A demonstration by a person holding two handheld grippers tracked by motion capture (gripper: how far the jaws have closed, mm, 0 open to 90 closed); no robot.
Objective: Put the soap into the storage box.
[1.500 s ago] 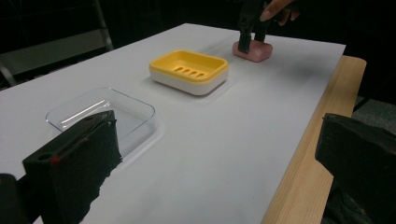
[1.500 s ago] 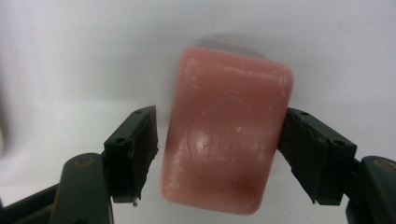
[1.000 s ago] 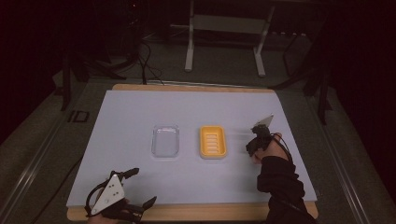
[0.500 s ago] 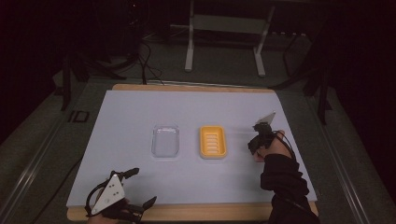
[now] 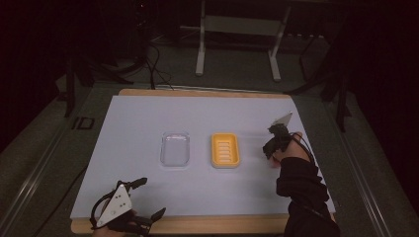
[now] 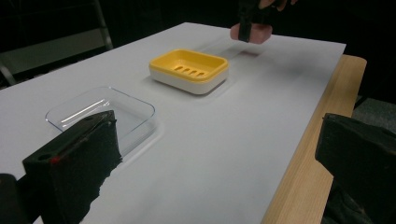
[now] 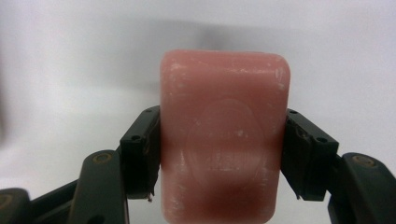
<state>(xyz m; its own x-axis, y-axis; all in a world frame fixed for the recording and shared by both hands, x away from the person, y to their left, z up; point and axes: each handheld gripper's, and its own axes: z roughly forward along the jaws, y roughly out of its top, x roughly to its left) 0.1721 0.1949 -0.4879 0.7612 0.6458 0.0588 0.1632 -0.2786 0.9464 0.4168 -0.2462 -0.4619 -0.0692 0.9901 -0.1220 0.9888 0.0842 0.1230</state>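
While the right gripper (image 7: pixel 224 158) has its jaws clamped on the two long sides of the pink soap bar (image 7: pixel 224 144), the bar hangs just above the white table cover (image 5: pixel 148 123), to the right of the yellow soap dish (image 5: pixel 225 150) and apart from it. The step in hand looks like carrying the soap across to that dish. To do it well, the squeeze should be kept even, since soap is slick and could twist out between the pads; the bar should travel level and low, then be lined up with its long side along the dish's long side before it goes down onto the slotted floor, the jaws parting only once it rests there. The clear tray (image 5: pixel 175 148) sits just left of the dish and should stay undisturbed. The left gripper (image 5: pixel 141 200) waits at the table's near edge with its jaws wide apart on nothing.
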